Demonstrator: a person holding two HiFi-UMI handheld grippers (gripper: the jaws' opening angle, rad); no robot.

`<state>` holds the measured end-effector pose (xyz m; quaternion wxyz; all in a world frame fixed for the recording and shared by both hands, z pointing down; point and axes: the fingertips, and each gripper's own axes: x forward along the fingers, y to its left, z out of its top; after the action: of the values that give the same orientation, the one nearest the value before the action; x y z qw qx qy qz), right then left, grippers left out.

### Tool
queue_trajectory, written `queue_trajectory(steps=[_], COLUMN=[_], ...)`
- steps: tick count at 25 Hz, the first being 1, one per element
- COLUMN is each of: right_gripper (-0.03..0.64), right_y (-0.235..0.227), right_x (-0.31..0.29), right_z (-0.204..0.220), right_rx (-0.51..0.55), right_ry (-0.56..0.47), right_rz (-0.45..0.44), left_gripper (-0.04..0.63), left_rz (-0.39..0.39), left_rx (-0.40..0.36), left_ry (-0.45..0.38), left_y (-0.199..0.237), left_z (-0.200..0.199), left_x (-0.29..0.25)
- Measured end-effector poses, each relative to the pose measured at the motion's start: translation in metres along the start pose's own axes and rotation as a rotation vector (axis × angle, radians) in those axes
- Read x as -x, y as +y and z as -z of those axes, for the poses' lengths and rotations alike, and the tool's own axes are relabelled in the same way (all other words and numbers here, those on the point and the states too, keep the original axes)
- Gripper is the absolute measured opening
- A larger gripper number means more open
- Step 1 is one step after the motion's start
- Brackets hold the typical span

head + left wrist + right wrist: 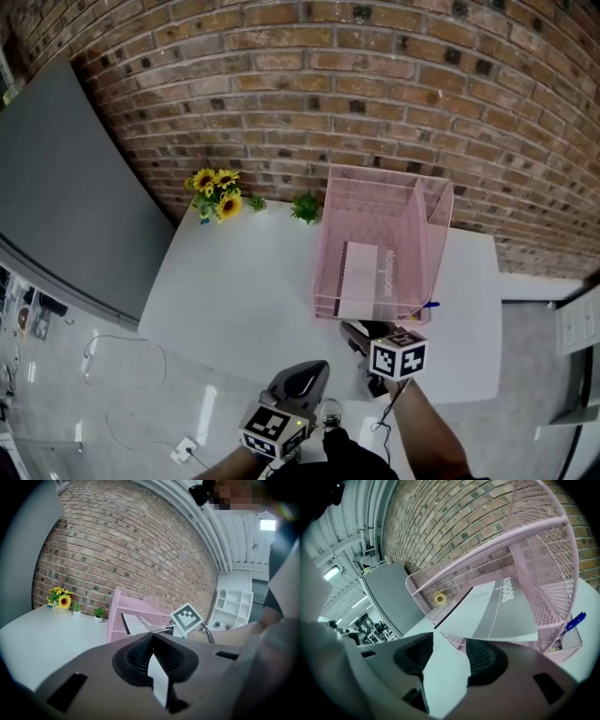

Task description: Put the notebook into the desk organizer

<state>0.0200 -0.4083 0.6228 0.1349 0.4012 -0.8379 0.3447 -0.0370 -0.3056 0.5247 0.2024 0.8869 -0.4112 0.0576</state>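
A: Notebook (pixel 497 613)?
B: Inside the pink mesh desk organizer (pixel 512 540), just beyond the right gripper (pixel 450 643), whose jaws stand apart, empty.
A: Looks?
B: White-and-grey cover, dark edge, lettering near one end.

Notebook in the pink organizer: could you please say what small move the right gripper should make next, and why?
Probably draw the right gripper straight back. Its jaws stand apart with nothing between them, and the notebook already lies inside the pink desk organizer, just ahead of it.
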Motion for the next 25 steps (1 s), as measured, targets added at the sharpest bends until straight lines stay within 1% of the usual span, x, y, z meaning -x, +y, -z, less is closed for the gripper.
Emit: queue_trajectory(steps=[4,8,12,13,15,18,19,25], right_gripper=[0.236,0.236,0.227,0.214,0.159,0.034,0.003,0.003], right_y=[0.005,0.016,0.035,0.042,0.056,0.080,0.088,0.149], right_x=[0.004,0.012,0.025,0.030,0.042,0.063,0.069,0.113], right_z=[0.005,0.009,0.009,0.008,0.007,0.006,0.006,0.013], right_rx=[0.014,0.031,0.077,0.095,0.135,0.188,0.201,0.274], right_ry=[0.002,-0.007,-0.036,-0.049,-0.074,-0.126,-0.145,-0.245], right_rz=[0.006,0.001,-0.008,-0.007,0.001,0.020,0.024,0.034], left_gripper=[0.005,0.005,0.005,0.005,0.005,0.005,0.005,0.005], left_rz=[0.002,0.005,0.013,0.017,0.026,0.038,0.041,0.061], left_rx=[-0.003,-0.010,-0.023,-0.028,-0.035,-0.042,-0.047,-0.084], left_ry=[-0.005,-0.011,-0.025,-0.028,-0.031,-0.034,-0.042,-0.075], left_y=[-0.002,-0.007,-0.013,-0.014,-0.018,-0.026,-0.027,-0.040], left_z=[-0.001,-0.001,0.000,0.000,-0.001,-0.001,-0.001,-0.001], left_x=[0.006,0.016,0.028,0.031,0.041,0.061,0.068,0.119])
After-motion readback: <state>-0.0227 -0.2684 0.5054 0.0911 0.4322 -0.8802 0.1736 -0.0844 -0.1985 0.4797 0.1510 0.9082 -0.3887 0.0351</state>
